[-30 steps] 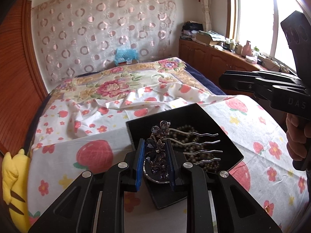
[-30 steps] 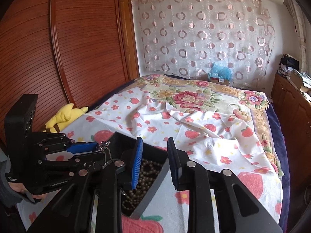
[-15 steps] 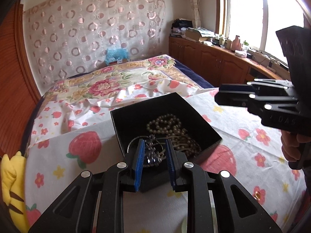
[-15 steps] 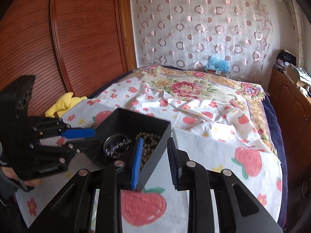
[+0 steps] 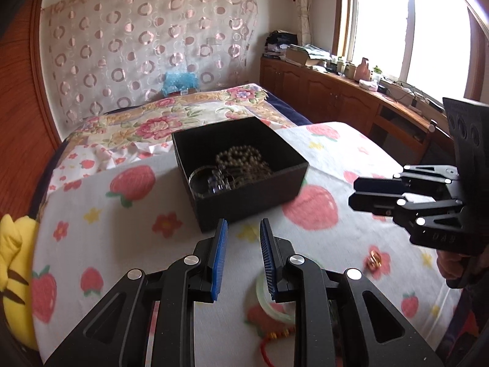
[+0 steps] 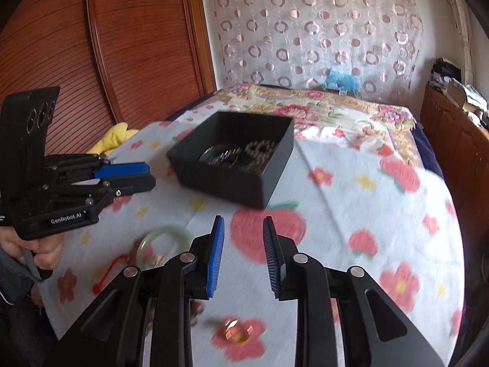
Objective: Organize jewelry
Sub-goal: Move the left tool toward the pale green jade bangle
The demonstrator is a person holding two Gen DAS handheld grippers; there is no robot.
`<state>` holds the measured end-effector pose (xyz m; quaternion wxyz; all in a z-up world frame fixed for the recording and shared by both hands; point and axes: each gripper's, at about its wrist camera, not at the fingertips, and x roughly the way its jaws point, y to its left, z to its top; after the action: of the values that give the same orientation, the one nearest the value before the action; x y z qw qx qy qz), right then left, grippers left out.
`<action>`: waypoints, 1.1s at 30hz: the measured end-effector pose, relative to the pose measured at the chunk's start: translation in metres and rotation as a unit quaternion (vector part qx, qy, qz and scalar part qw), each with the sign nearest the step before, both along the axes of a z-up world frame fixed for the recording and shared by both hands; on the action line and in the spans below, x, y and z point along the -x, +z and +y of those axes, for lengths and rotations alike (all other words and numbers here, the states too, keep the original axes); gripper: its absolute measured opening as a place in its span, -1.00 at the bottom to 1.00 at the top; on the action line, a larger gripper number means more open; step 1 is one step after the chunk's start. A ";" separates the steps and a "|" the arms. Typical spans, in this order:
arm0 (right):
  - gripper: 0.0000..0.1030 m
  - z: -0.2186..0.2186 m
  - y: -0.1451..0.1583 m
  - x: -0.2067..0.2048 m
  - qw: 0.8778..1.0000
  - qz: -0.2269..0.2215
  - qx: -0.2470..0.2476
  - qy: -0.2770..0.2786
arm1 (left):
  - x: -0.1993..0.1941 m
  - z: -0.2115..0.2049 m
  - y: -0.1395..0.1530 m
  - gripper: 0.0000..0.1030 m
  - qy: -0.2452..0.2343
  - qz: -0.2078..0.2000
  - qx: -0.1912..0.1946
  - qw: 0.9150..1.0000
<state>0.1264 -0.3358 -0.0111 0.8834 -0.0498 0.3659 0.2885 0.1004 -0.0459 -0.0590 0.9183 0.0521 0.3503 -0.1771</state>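
A black box (image 5: 244, 180) sits on the strawberry-print sheet; it holds a bead necklace (image 5: 241, 159), a bangle and the jewelled hair comb (image 5: 218, 180). The box also shows in the right wrist view (image 6: 232, 165). My left gripper (image 5: 243, 255) is open and empty, pulled back in front of the box. My right gripper (image 6: 243, 255) is open and empty, also short of the box. A pale green bangle (image 5: 269, 299) with a red cord (image 5: 269, 339) lies under my left fingers; it shows in the right wrist view (image 6: 162, 238). A gold ring (image 6: 233, 333) lies between my right fingers' bases.
A yellow plush toy (image 5: 12, 275) lies at the left edge of the bed. A wooden headboard wall (image 6: 122, 46) stands on the left, low wooden cabinets (image 5: 336, 98) under the window on the right. The right gripper (image 5: 428, 205) shows in the left view.
My left gripper let go of the hair comb in the box, opened and drew back. Both grippers moved back from the box, so the bangle and ring came into view.
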 end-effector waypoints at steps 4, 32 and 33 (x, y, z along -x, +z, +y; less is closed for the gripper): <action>-0.42 0.005 -0.009 0.016 1.000 0.004 0.013 -0.001 | 0.020 0.004 -0.003 -0.60 0.000 0.002 -0.004 1.000; -0.45 0.026 -0.042 0.043 0.997 0.054 0.043 0.028 | 0.060 0.011 -0.017 -0.60 0.023 0.028 -0.007 0.999; -0.45 0.026 -0.042 0.042 0.997 0.054 0.044 0.028 | 0.058 0.008 -0.018 -0.60 0.022 0.030 -0.012 0.999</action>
<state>0.0840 -0.3098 -0.0527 0.8509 -0.0828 0.4239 0.2990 0.0422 -0.0379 -0.0774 0.9105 0.0498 0.3805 -0.1539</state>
